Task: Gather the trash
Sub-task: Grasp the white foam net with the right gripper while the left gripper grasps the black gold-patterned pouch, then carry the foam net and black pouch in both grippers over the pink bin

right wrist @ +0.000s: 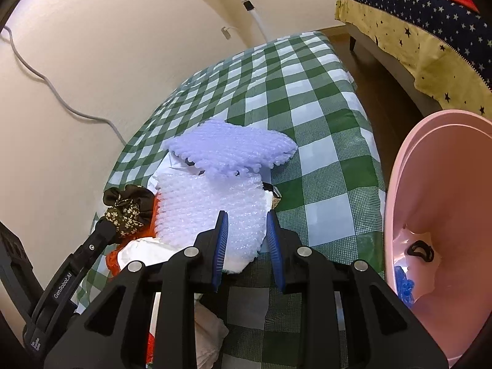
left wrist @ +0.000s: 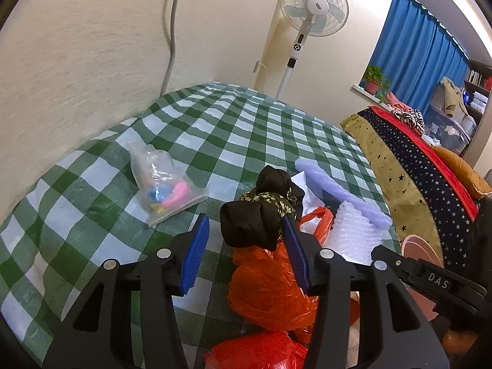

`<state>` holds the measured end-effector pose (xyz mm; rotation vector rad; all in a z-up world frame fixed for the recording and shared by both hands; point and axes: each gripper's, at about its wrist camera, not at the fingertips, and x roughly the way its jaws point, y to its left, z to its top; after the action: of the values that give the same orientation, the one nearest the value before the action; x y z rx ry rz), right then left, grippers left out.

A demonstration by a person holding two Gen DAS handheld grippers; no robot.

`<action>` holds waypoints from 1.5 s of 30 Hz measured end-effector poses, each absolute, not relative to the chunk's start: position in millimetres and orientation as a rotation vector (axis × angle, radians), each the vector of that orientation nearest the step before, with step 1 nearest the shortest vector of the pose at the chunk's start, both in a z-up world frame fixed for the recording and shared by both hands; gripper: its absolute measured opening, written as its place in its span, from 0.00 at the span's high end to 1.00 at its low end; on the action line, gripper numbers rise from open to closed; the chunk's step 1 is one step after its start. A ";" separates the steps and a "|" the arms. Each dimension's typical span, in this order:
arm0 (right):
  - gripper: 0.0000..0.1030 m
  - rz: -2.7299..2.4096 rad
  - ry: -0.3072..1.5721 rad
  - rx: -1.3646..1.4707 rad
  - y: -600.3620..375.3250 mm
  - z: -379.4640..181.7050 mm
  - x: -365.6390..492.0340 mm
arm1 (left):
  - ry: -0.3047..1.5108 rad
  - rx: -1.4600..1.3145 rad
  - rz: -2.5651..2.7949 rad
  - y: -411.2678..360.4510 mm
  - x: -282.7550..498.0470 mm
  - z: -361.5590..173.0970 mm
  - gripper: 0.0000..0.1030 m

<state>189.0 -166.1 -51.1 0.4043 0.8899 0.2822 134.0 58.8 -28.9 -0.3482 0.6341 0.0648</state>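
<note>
The checked tablecloth (left wrist: 233, 129) is looking like woven, slightly shiny plastic. The orange bag (left wrist: 267, 289) is showing thin glossy film, the bubble wrap (right wrist: 212, 212) is looking bumpy, and the bin (right wrist: 446, 203) is showing smooth pink plastic.

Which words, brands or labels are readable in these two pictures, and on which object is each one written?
"DAS": on the right gripper body, seen from the left wrist.
"GenRobot.AI": on the left gripper arm, seen from the right wrist.
Small white print lower on that arm: too small to read.
Logo on the fan hub: too blurred.
</note>
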 end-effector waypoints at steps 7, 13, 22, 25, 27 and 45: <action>0.73 0.290 0.899 0.402 -165.9 -52.1 188.3 | 0.634 -0.340 0.043 54.6 134.9 -28.6 0.72; 0.91 0.314 0.879 0.362 -159.9 -46.1 187.1 | 0.638 -0.348 0.049 57.6 134.3 -30.0 0.86; 0.96 0.322 0.756 0.296 -158.1 -17.9 173.3 | 0.610 -0.335 0.058 56.6 126.6 -20.6 0.89; 0.96 0.332 0.720 0.291 -159.1 -8.7 168.4 | 0.596 -0.329 0.057 57.5 122.9 -15.1 0.90; 0.96 0.332 0.695 0.270 -158.4 -2.1 164.7 | 0.587 -0.324 0.053 57.6 120.5 -11.5 0.91; 0.96 0.289 0.591 0.229 -172.1 35.1 123.3 | 0.521 -0.277 0.030 51.7 87.8 21.3 0.92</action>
<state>123.3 -172.1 35.1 0.2294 0.5910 0.2889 87.8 51.7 21.3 -0.2766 0.5213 0.0299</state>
